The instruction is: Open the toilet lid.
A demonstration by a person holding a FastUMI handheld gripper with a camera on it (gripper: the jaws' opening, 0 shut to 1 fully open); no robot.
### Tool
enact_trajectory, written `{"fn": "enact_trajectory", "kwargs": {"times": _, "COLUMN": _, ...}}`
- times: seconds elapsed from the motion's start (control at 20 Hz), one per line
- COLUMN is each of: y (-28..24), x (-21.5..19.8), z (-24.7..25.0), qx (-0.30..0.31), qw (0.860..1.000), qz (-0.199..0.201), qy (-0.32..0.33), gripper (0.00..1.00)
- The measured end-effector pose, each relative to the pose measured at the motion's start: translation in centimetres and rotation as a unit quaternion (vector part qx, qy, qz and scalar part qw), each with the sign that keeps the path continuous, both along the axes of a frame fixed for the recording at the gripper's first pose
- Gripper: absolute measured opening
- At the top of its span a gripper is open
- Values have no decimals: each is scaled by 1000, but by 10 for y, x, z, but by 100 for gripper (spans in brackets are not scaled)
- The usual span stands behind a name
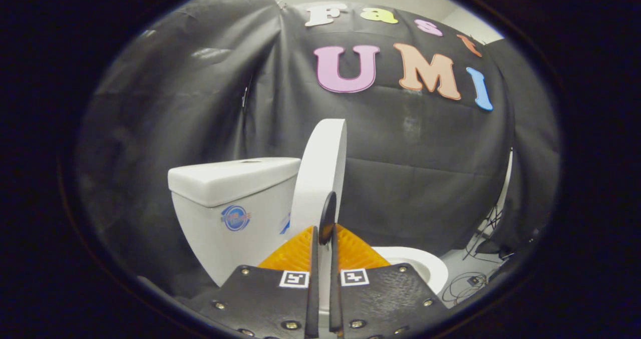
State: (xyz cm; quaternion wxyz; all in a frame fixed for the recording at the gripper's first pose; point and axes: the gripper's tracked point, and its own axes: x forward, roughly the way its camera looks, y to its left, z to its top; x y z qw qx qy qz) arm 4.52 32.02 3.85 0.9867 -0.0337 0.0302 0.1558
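With the toilet lid (320, 168) nearly upright, we are pinching its edge between the gripper (324, 234)'s 2 fingers, almost finishing.

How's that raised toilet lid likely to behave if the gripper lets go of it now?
The toilet lid looks rigid and smooth, so it probably won't flex but may slip. It stands near upright beside the tank, so it could rest there or drop back. The gripper looks nearly closed on its edge.
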Motion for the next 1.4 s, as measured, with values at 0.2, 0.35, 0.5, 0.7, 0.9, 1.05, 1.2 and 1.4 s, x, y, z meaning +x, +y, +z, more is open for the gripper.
{"fn": "enact_trajectory", "kwargs": {"times": 0.2, "y": 11, "x": -2, "z": 0, "qx": 12, "qw": 1000, "qz": 12, "qy": 1, "gripper": 9}}
{"fn": "enact_trajectory", "kwargs": {"times": 0.35, "y": 16, "x": -2, "z": 1, "qx": 14, "qw": 1000, "qz": 19, "qy": -1, "gripper": 9}}
{"fn": "enact_trajectory", "kwargs": {"times": 0.5, "y": 19, "x": -3, "z": 0, "qx": 19, "qw": 1000, "qz": 24, "qy": -2, "gripper": 9}}
{"fn": "enact_trajectory", "kwargs": {"times": 0.7, "y": 23, "x": -6, "z": 1, "qx": 21, "qw": 999, "qz": 42, "qy": -1, "gripper": 9}}
{"fn": "enact_trajectory", "kwargs": {"times": 0.9, "y": 34, "x": -15, "z": 2, "qx": 28, "qw": 997, "qz": 69, "qy": 4, "gripper": 9}}
{"fn": "enact_trajectory", "kwargs": {"times": 1.05, "y": 30, "x": -23, "z": 20, "qx": 45, "qw": 996, "qz": 73, "qy": -13, "gripper": 15}}
{"fn": "enact_trajectory", "kwargs": {"times": 1.2, "y": 16, "x": -43, "z": 35, "qx": 40, "qw": 996, "qz": 76, "qy": -23, "gripper": 24}}
{"fn": "enact_trajectory", "kwargs": {"times": 1.4, "y": -23, "x": -48, "z": 59, "qx": 50, "qw": 996, "qz": 56, "qy": -39, "gripper": 64}}
